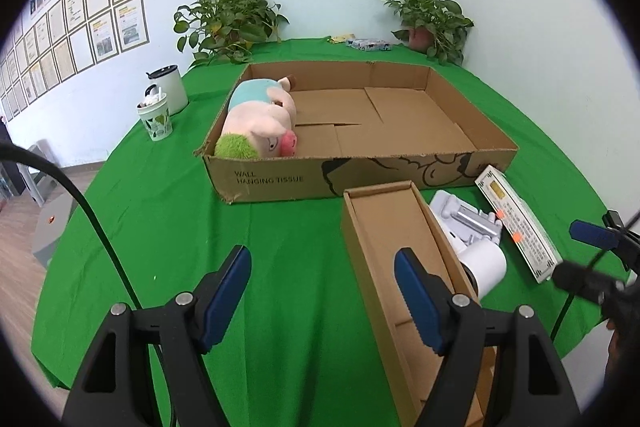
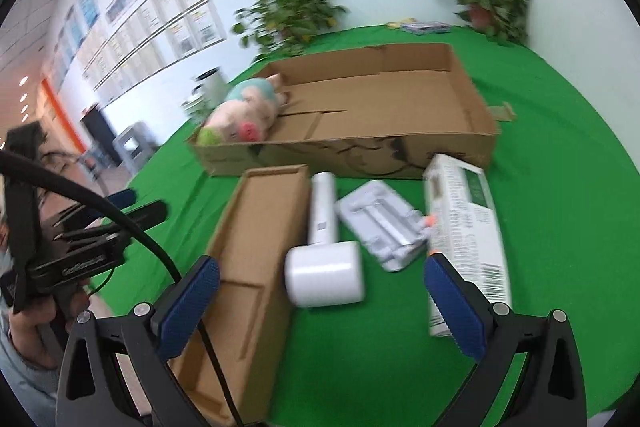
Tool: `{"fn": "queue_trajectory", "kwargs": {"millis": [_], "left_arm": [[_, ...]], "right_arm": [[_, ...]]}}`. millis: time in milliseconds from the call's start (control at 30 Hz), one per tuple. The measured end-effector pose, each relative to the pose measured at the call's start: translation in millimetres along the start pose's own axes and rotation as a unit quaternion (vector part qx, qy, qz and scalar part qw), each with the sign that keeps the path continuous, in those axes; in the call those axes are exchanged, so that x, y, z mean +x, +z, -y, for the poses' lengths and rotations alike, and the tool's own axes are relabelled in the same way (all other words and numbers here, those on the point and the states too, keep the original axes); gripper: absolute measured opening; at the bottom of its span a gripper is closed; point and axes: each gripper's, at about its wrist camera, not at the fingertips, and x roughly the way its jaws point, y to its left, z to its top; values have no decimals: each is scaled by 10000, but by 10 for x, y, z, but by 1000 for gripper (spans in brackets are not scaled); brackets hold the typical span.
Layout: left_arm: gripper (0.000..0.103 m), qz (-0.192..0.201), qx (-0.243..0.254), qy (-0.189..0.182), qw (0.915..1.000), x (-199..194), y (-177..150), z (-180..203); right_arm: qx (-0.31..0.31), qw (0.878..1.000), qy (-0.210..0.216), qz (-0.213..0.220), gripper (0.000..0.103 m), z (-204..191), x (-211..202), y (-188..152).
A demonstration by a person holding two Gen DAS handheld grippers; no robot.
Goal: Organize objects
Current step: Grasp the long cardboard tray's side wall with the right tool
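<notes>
Hovering over the near edge of the table (image 1: 132, 227), which is draped in green cloth, the left gripper (image 1: 322, 297) has its blue-padded jaws spread with nothing between them; its right finger hangs above the narrow cardboard tray (image 1: 396, 247). The right gripper (image 2: 320, 303) is likewise released, its jaws wide and empty, straddling the white hammer-shaped device (image 2: 324, 267) that lies beside the tray. Just right of it lie a grey moulded insert (image 2: 380, 223) and a white printed box (image 2: 466, 231), all close together near the table's right front. Bare green cloth lies open to the left of the tray. Beyond, mid-table, sits the large shallow cardboard box (image 1: 460, 171), its far and right parts bare, with a plush pig (image 1: 260, 123) lying along its left wall. Near the left edge stand a patterned cup (image 1: 156, 121) and a white canister (image 1: 170, 87). Two potted plants (image 1: 226, 21) stand at the far edge against the pale wall, where framed papers (image 1: 80, 23) hang at left.
</notes>
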Motion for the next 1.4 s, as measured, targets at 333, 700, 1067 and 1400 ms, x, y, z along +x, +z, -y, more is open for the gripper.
{"fn": "queue_trajectory", "kwargs": {"millis": [333, 700, 1067, 1400], "left_arm": [[79, -116, -353, -103, 9993, 49, -162, -150], [78, -727, -196, -968, 9925, 489, -426, -43], [23, -740, 408, -1481, 9854, 494, -565, 149], [22, -839, 192, -1384, 9866, 518, -609, 130]], "right_arm": [[-61, 9828, 1497, -1081, 101, -295, 393, -266], [91, 9928, -342, -1145, 60, -316, 663, -355], [428, 9901, -683, -1151, 10, -678, 711, -461], [357, 9868, -865, -1322, 11, -786, 817, -512]]}}
